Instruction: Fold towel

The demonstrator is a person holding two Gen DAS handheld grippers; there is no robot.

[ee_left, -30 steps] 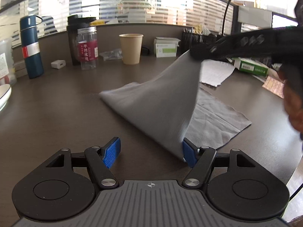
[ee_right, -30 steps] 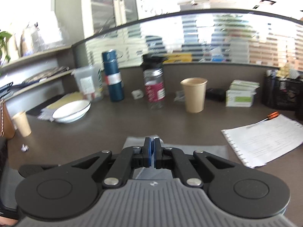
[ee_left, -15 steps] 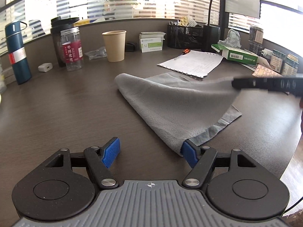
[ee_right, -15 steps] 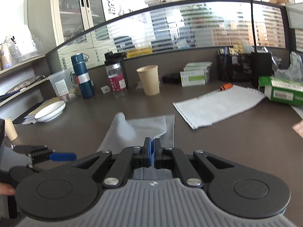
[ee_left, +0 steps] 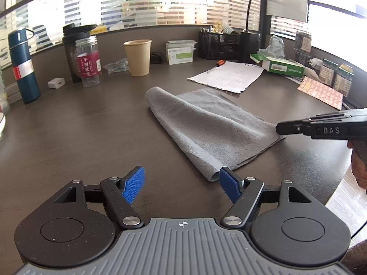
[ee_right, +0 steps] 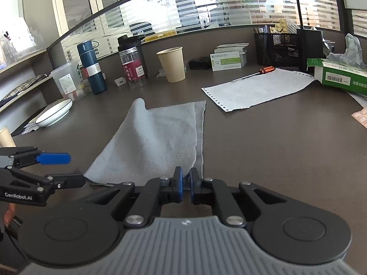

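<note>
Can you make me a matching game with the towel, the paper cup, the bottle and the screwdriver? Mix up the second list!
Things:
1. towel
2. paper cup
3. bottle
4. screwdriver

Descriptions:
A. dark blue, standing upright near the back wall
B. grey, folded over on the desk
C. orange handle, lying at the edge of the white paper
D. tan, standing open side up

Right pairs: 1-B, 2-D, 3-A, 4-C
</note>
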